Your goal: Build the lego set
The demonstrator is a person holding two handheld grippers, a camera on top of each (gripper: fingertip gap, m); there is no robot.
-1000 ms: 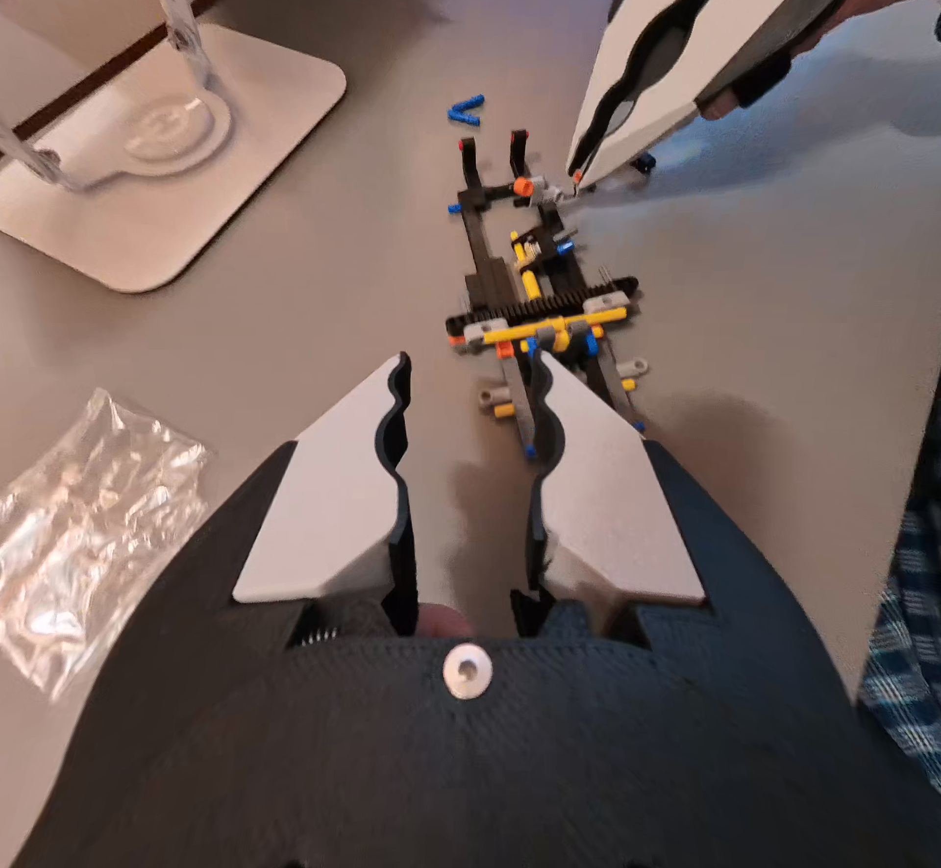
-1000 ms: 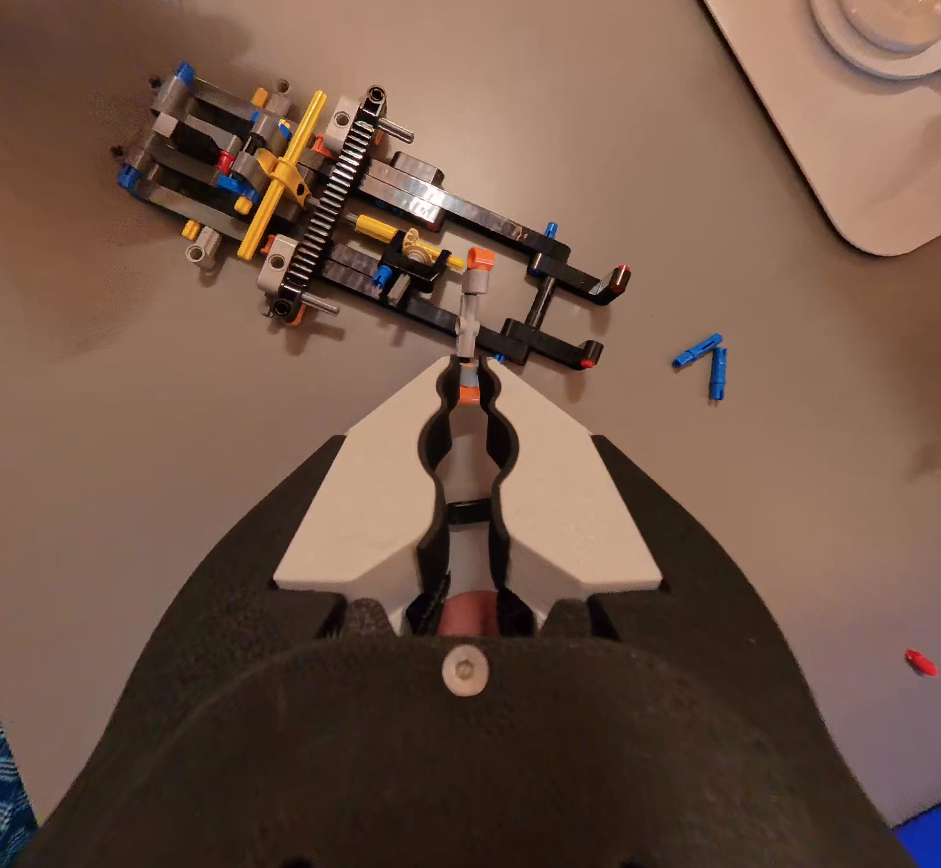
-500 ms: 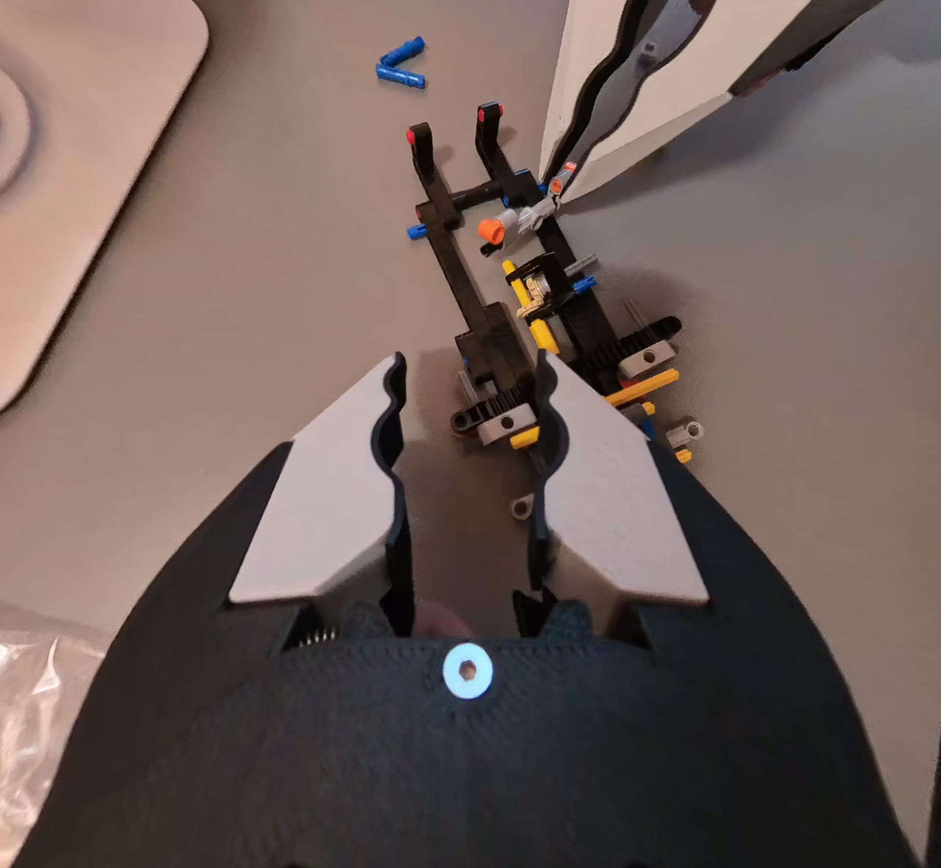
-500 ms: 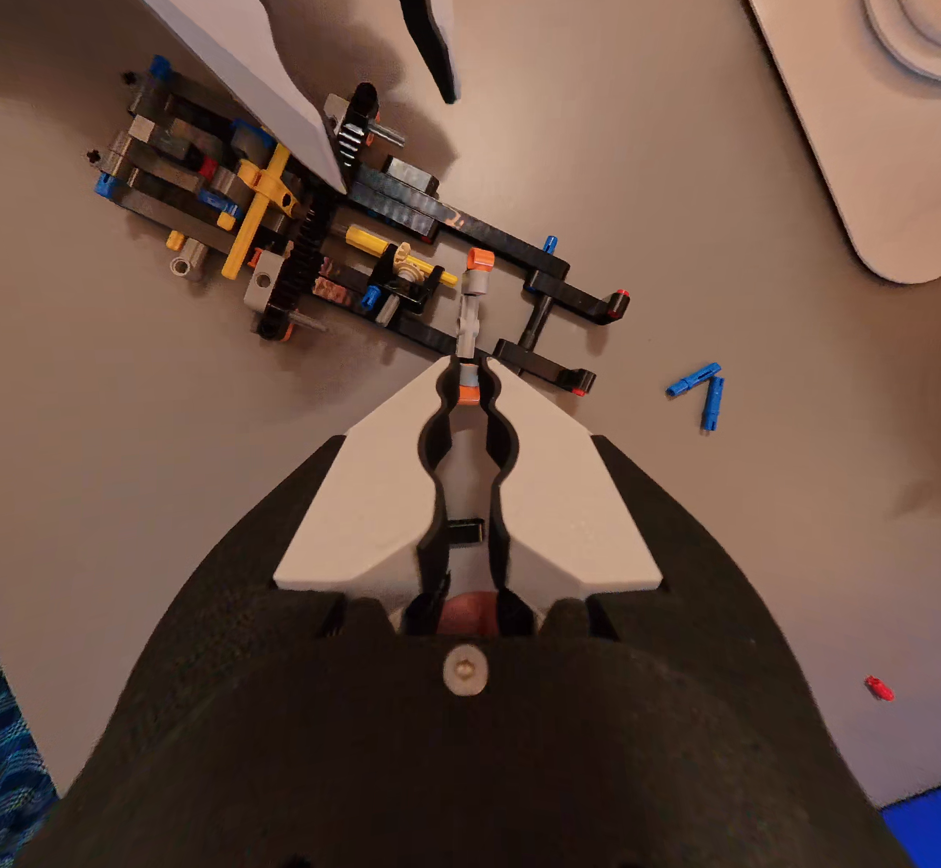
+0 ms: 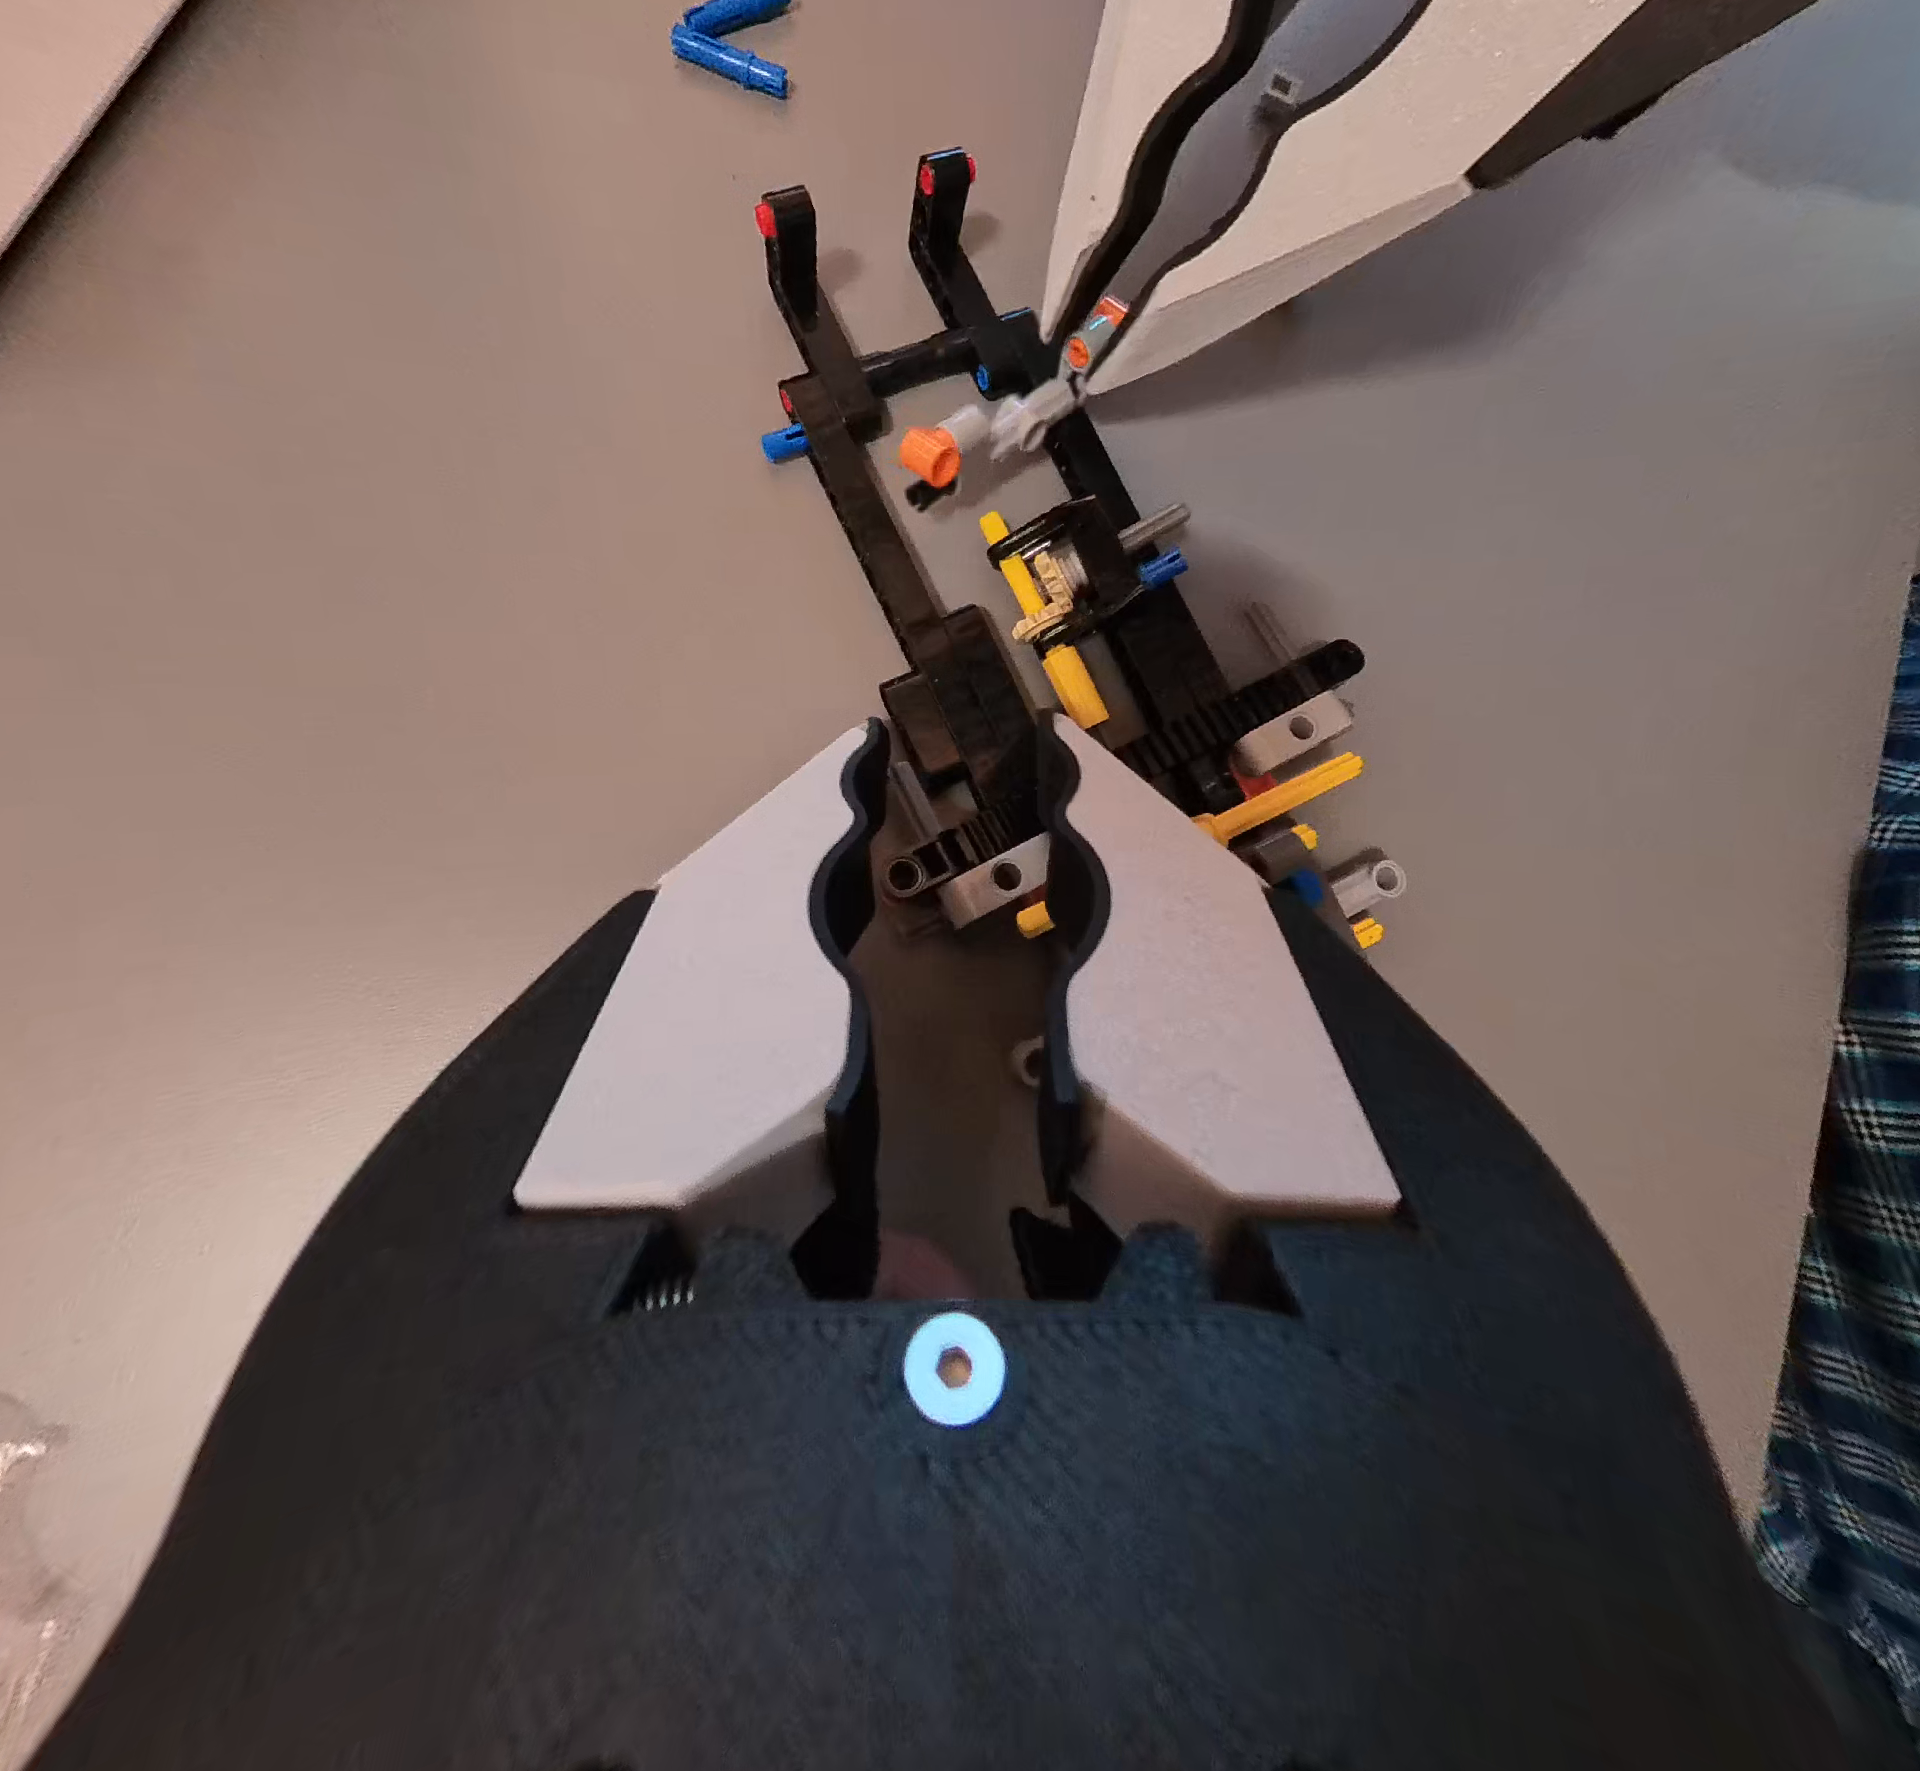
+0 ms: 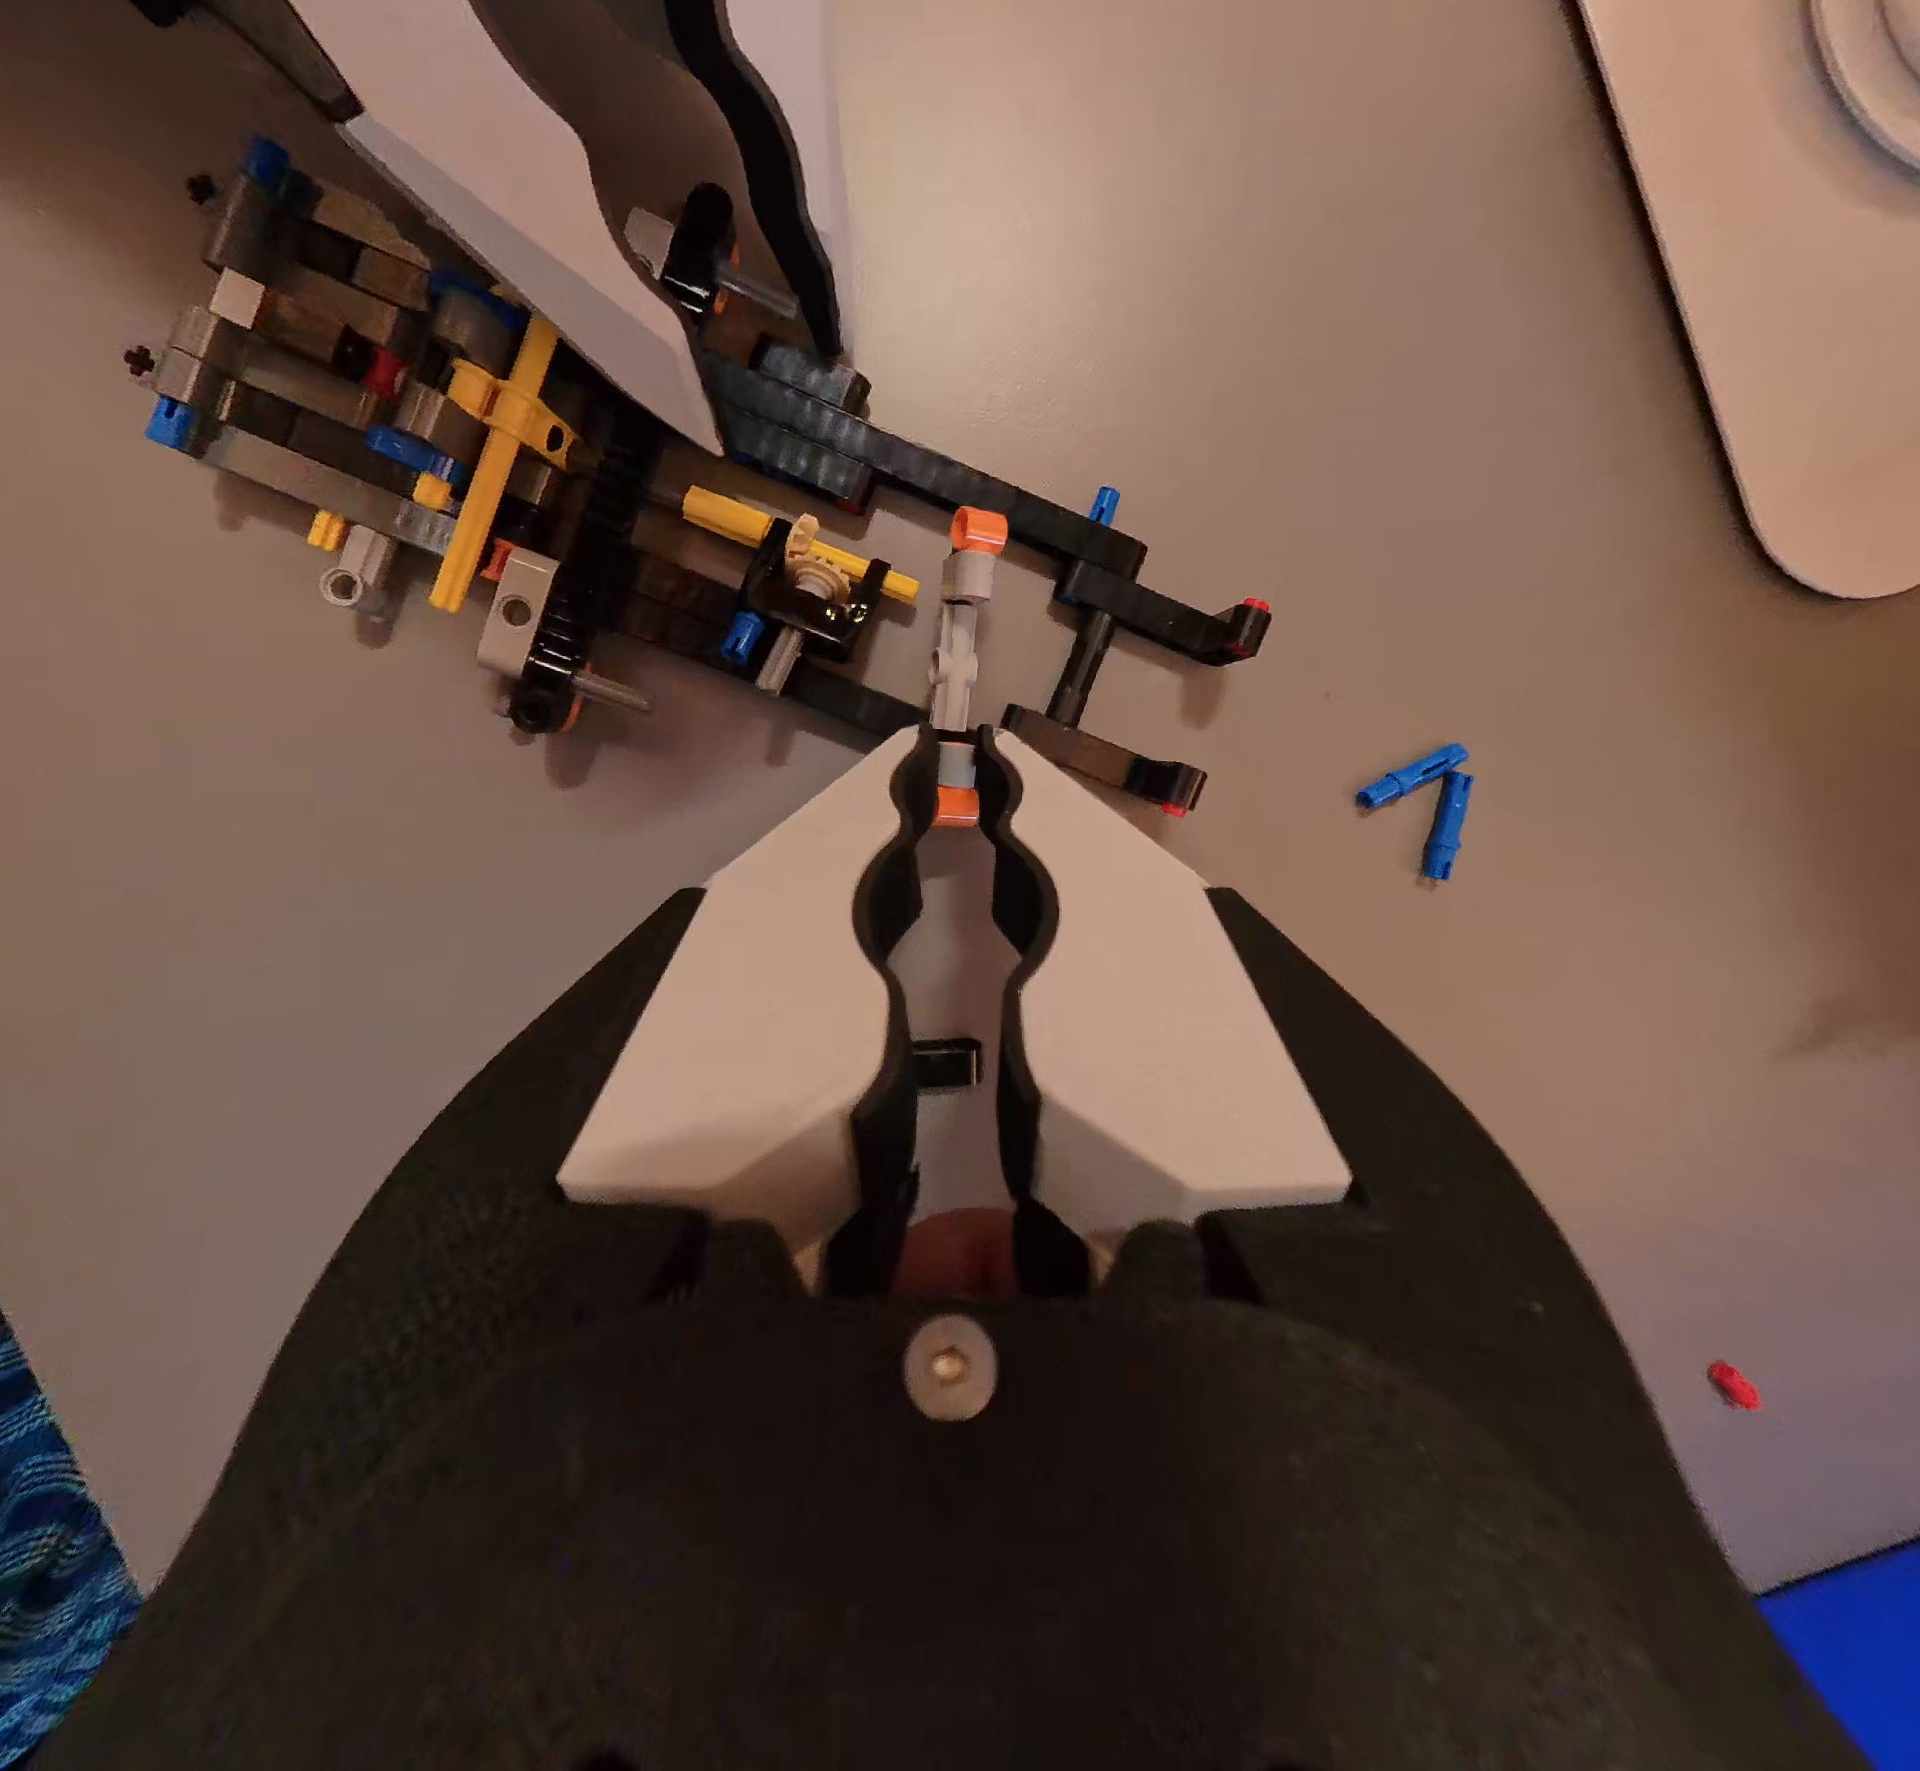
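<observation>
The lego chassis (image 5: 1049, 599), long black beams with a toothed rack, yellow axles and grey and blue parts, lies flat on the grey table; it also shows in the right wrist view (image 6: 935, 485). My left gripper (image 5: 961, 734) has its jaws closed against both sides of the thick black beam section, also seen in the right wrist view (image 6: 779, 402). My right gripper (image 6: 956, 745) is shut on a grey axle piece with orange ends (image 6: 961, 620), whose far end reaches in between the two beams. The right gripper (image 5: 1081, 360) and the piece (image 5: 977, 433) also show in the left wrist view.
Two loose blue pins (image 6: 1423, 796) lie past the chassis' forked end, also in the left wrist view (image 5: 732, 38). A small red pin (image 6: 1733, 1387) lies to the right. A white stand base (image 6: 1766, 267) sits at the edge. A plaid sleeve (image 5: 1870, 1098) is at right. Across from one pair of fingers to the other is roughly 8 centimeters.
My left gripper moved forward over the chassis and its jaws narrowed onto the black beam. My right gripper kept hold of the axle piece at the beams.
</observation>
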